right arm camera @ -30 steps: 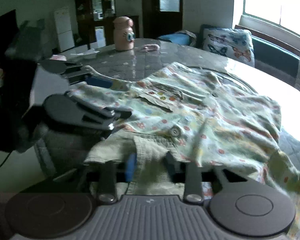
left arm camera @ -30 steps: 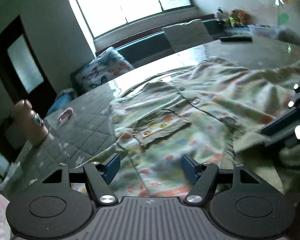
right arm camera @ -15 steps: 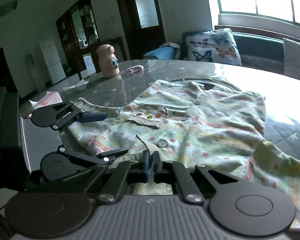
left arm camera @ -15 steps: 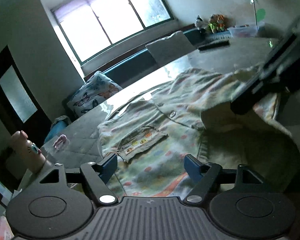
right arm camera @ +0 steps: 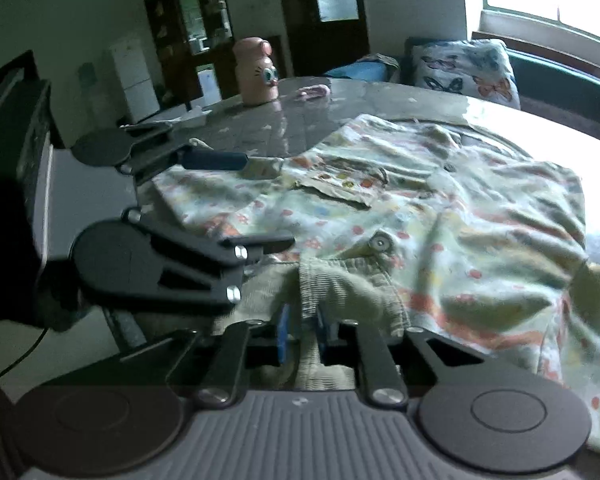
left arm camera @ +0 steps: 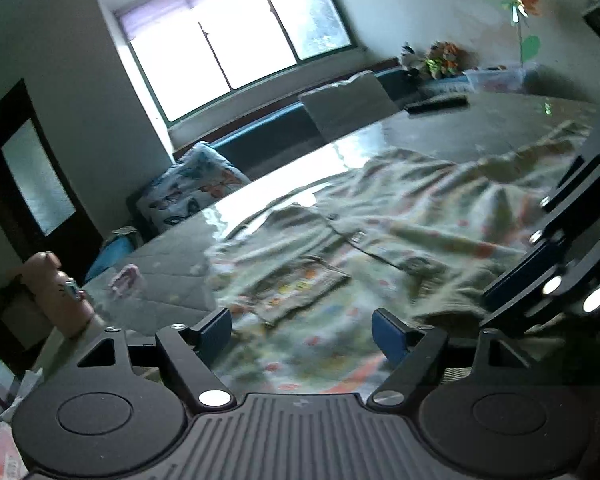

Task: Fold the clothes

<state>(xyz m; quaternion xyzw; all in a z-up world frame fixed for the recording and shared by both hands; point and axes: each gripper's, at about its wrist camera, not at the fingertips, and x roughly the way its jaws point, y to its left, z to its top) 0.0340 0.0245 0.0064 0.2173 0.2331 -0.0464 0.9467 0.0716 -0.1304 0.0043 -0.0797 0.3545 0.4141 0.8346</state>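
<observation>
A pale printed child's shirt (right arm camera: 440, 216) with a chest pocket (left arm camera: 300, 284) lies spread on the round table (right arm camera: 260, 128). My right gripper (right arm camera: 302, 330) sits at the shirt's near hem. Its jaws are opening, and a turned-up fold of the hem (right arm camera: 340, 284) lies loosely between the blue pads. In the left wrist view the right gripper (left arm camera: 540, 264) shows at the right edge, low over the cloth. My left gripper (left arm camera: 302, 332) stands wide, with its jaws still opening and nothing between them. It hovers over the shirt's left corner (right arm camera: 268, 200).
A pink bottle with a cartoon face (right arm camera: 256, 72) and a small pink item (right arm camera: 312, 90) stand at the table's far side. A butterfly cushion (right arm camera: 464, 68) lies on the bench beyond. A dark remote (left arm camera: 436, 104) rests on the far part of the table.
The right gripper closed on the hem and raised it, then came back down with its pads slightly parted. The left gripper's fingers spread wider.
</observation>
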